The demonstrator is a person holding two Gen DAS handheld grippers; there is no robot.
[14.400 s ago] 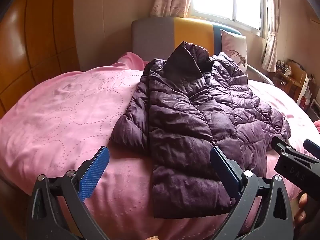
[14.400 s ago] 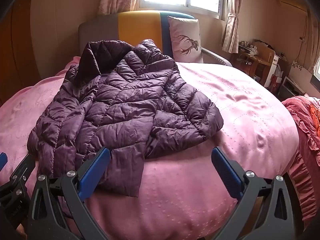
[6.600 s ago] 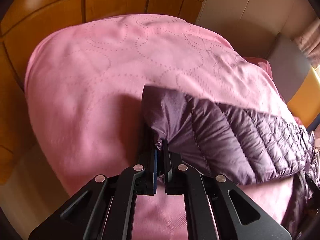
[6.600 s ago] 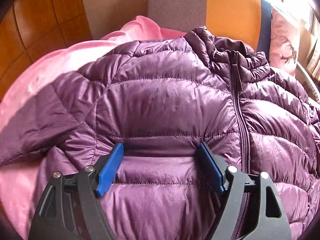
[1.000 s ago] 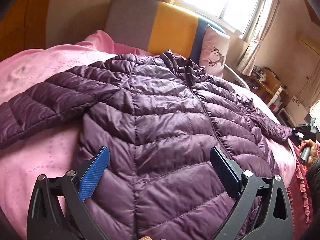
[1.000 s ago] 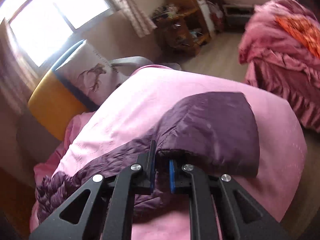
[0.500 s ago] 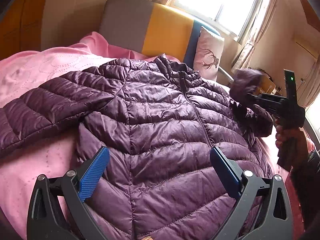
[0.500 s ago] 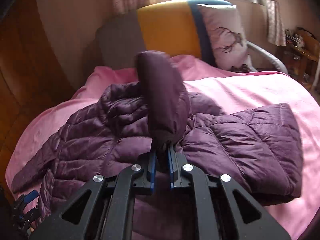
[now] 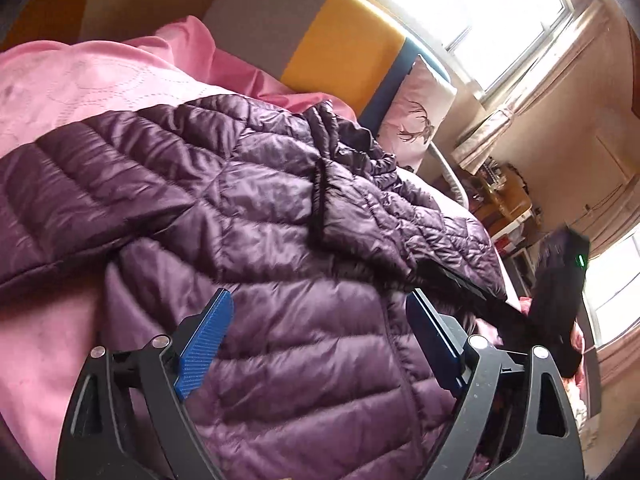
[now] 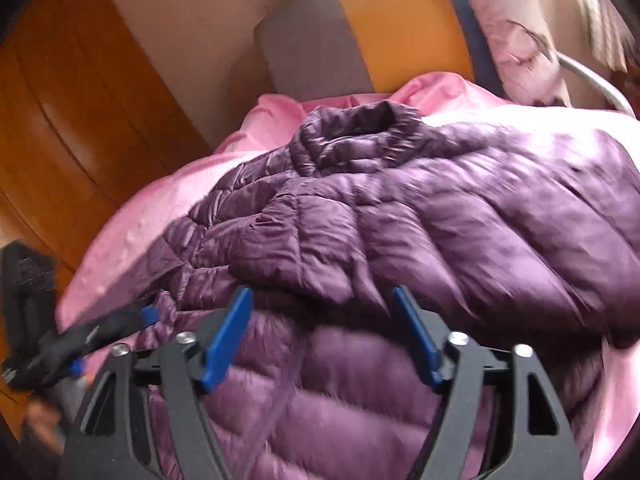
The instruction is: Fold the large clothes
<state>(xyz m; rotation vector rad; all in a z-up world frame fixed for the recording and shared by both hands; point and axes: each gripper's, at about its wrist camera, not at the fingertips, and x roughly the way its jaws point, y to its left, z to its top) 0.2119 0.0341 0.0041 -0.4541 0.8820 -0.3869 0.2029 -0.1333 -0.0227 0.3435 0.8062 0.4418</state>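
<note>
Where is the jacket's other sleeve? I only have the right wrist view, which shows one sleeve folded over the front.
Observer: In the left wrist view the other sleeve lies stretched out sideways on the pink bedspread, not yet folded.
Operator: Is the left gripper gripping anything? It's a blur at my frame's edge.
Observer: No. The left gripper is over the lower front of the jacket. Its jaws have just been closing a little, yet they stand wide with nothing pinched.
</note>
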